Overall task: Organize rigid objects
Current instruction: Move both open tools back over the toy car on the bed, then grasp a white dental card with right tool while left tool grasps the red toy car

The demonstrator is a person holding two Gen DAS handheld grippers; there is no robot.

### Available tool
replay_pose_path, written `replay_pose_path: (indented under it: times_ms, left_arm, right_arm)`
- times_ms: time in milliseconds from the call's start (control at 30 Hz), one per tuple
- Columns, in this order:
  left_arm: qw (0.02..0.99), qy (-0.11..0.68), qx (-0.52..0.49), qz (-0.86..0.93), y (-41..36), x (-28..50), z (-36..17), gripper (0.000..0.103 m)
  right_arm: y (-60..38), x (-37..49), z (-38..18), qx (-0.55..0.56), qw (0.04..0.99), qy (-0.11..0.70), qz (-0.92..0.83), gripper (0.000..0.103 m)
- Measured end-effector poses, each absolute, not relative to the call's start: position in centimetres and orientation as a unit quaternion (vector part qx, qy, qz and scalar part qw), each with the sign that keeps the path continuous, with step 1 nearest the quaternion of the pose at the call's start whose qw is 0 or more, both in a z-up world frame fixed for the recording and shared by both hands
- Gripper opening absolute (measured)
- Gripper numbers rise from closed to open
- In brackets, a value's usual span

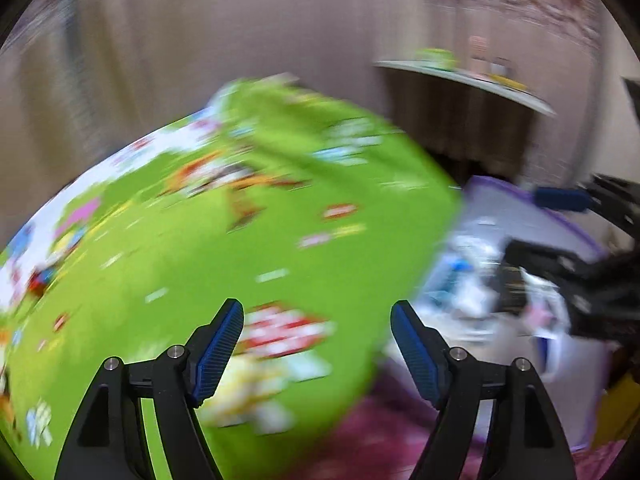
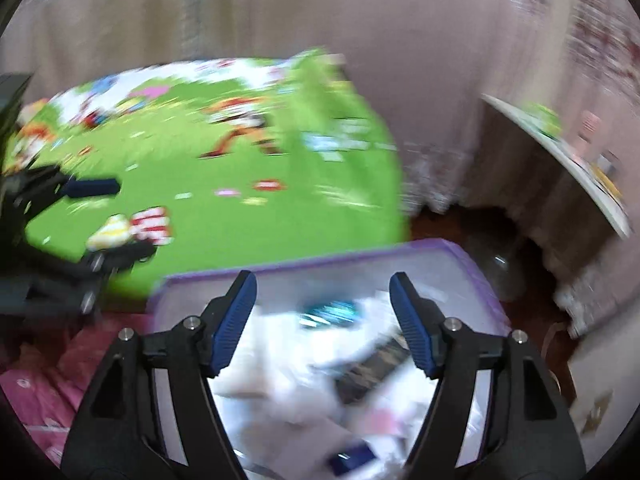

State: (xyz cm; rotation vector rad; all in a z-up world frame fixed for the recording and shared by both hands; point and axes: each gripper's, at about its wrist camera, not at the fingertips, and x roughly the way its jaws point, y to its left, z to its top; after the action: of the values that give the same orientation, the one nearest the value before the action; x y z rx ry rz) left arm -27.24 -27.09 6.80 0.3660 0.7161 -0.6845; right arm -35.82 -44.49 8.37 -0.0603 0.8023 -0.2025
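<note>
Left wrist view, heavy blur: my left gripper (image 1: 317, 344) has its jaws spread apart with nothing between the pads, so it's released and empty. It hangs over the green printed mat (image 1: 248, 248), where a small red-and-white striped item (image 1: 286, 330) and a yellowish one (image 1: 250, 394) lie just ahead of the fingers, both loose on the mat, so I judge them not yet sorted. At the right edge the purple-rimmed bin (image 1: 516, 200) already holds a jumble of white and dark stuff, too smeared to name. Right wrist view: my right gripper (image 2: 323, 322) is also spread wide and carries nothing, pointing down into the bin (image 2: 304, 268) over the pile of white things (image 2: 280, 364), a teal piece (image 2: 330, 310) and a dark flat piece (image 2: 372, 364). Left gripper (image 2: 120, 220) shows far left near the striped item (image 2: 150, 224). My read: bin part filled, at least two pieces left on the mat, both tools free for the next pick
</note>
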Motion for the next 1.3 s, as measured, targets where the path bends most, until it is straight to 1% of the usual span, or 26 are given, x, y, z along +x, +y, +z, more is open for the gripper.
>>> replay_pose_path:
  times_ms: [133, 333, 433, 500, 600, 667, 833, 1000, 1067, 1100, 1133, 1167, 1200, 1300]
  left_arm:
    - [0.899, 0.353, 0.152, -0.213, -18.3, -21.7, 5.5, 0.077]
    - [0.924, 0.366, 0.102, -0.044, -4.1, -14.3, 3.8, 0.077]
    - [0.920, 0.386, 0.066, 0.012, 1.8, -11.2, 2.7, 0.077]
    - [0.914, 0.402, 0.052, 0.019, 3.8, -9.9, 2.0, 0.077]
    - [0.902, 0.431, -0.007, -0.006, 6.0, -8.9, 1.1, 0.077]
    - [0.903, 0.429, -0.023, -0.012, 6.5, -9.1, 1.1, 0.079]
    - [0.900, 0.436, -0.004, -0.006, 5.6, -8.9, 0.9, 0.088]
    - [0.898, 0.440, -0.005, -0.021, 5.3, -8.8, 1.1, 0.089]
    - [0.893, 0.449, 0.010, -0.042, 4.8, -8.0, 1.2, 0.090]
    - [0.890, 0.453, 0.019, -0.049, 4.5, -7.2, 1.2, 0.090]
    - [0.889, 0.454, 0.019, -0.056, 4.3, -6.4, 1.3, 0.090]
    - [0.887, 0.457, 0.015, -0.062, 4.2, -5.4, 1.3, 0.090]
    - [0.886, 0.459, 0.010, -0.064, 4.1, -4.1, 1.4, 0.090]
    - [0.883, 0.463, 0.010, -0.070, 3.5, -0.1, 1.4, 0.090]
  right_arm:
    - [-38.3, -29.6, 6.9, -0.066, 0.908, 0.414, 0.007, 0.073]
    - [-29.1, -19.8, 4.2, -0.078, 0.886, 0.439, 0.128, 0.073]
    - [-24.6, -14.0, 3.3, -0.096, 0.883, 0.424, 0.177, 0.073]
    - [-22.6, -10.4, 2.8, -0.109, 0.879, 0.417, 0.205, 0.073]
    - [-20.3, -3.9, 1.7, -0.118, 0.869, 0.430, 0.216, 0.073]
    - [-19.6, 0.4, 1.6, -0.100, 0.867, 0.438, 0.217, 0.073]
    - [-16.3, 7.9, 1.6, -0.123, 0.857, 0.442, 0.237, 0.073]
    - [-11.6, 13.7, 1.7, -0.163, 0.828, 0.440, 0.308, 0.074]
    - [-10.1, 15.2, 1.6, -0.183, 0.814, 0.437, 0.337, 0.074]
    - [-9.6, 15.6, 1.6, -0.186, 0.809, 0.435, 0.349, 0.071]
    - [-9.4, 15.6, 1.7, -0.189, 0.806, 0.432, 0.357, 0.066]
    - [-9.3, 15.3, 1.7, -0.190, 0.804, 0.428, 0.367, 0.043]
    - [-9.3, 15.0, 1.9, -0.193, 0.803, 0.423, 0.372, 0.034]
    - [-10.4, 12.9, 1.8, -0.200, 0.807, 0.416, 0.368, 0.034]
